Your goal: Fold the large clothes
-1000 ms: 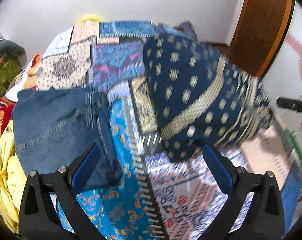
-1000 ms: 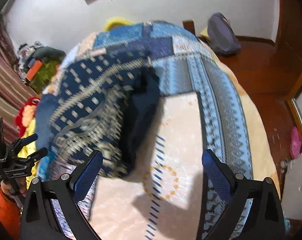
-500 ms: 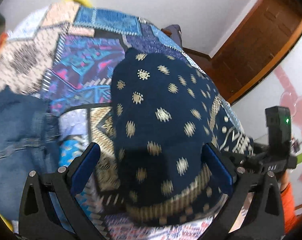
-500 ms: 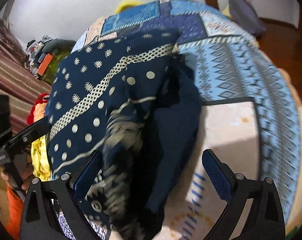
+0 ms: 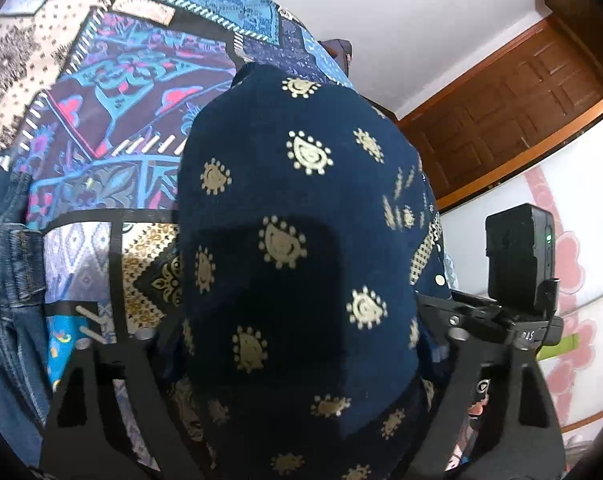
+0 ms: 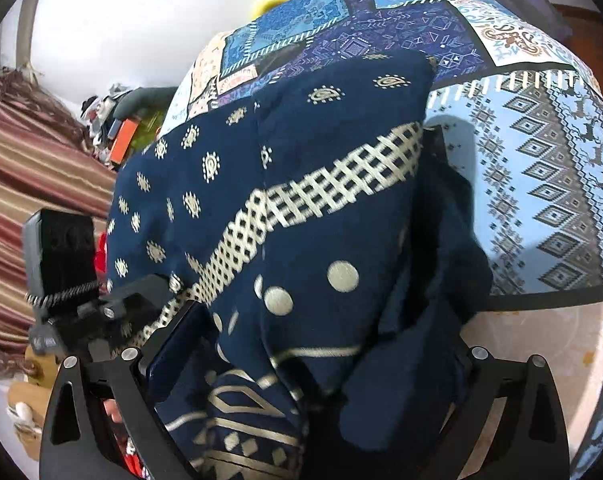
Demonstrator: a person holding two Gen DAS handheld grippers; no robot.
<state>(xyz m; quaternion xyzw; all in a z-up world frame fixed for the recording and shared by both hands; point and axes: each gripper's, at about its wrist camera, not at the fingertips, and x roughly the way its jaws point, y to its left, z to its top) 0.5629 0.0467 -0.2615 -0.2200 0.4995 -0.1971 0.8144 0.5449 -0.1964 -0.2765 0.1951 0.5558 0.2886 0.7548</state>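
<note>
A navy garment (image 5: pixel 301 160) with gold paisley marks lies folded in a thick bundle on the patchwork bedspread (image 5: pixel 121 80). My left gripper (image 5: pixel 297 320) straddles its near end. Its jaws are closing, the cloth bulges over both fingers and hides the pads. In the right wrist view the same garment (image 6: pixel 301 140) shows a cream lattice band and dots. My right gripper (image 6: pixel 309 340) stands wide around the bundle's other end. The left blue pad (image 6: pixel 173 340) shows beside the cloth; the right pad is covered. Each view shows the other gripper's body at its edge.
Folded blue jeans (image 5: pixel 5 260) lie on the bed to the left. A brown wooden door (image 5: pixel 501 112) stands beyond the bed. A striped curtain (image 6: pixel 21 180) and a heap of clothes (image 6: pixel 129 120) are at the far left. Bare bedspread (image 6: pixel 541 160) lies right of the garment.
Both grippers have dropped down and forward onto the navy garment, which now fills the space between their fingers. The left jaws have narrowed around it.
</note>
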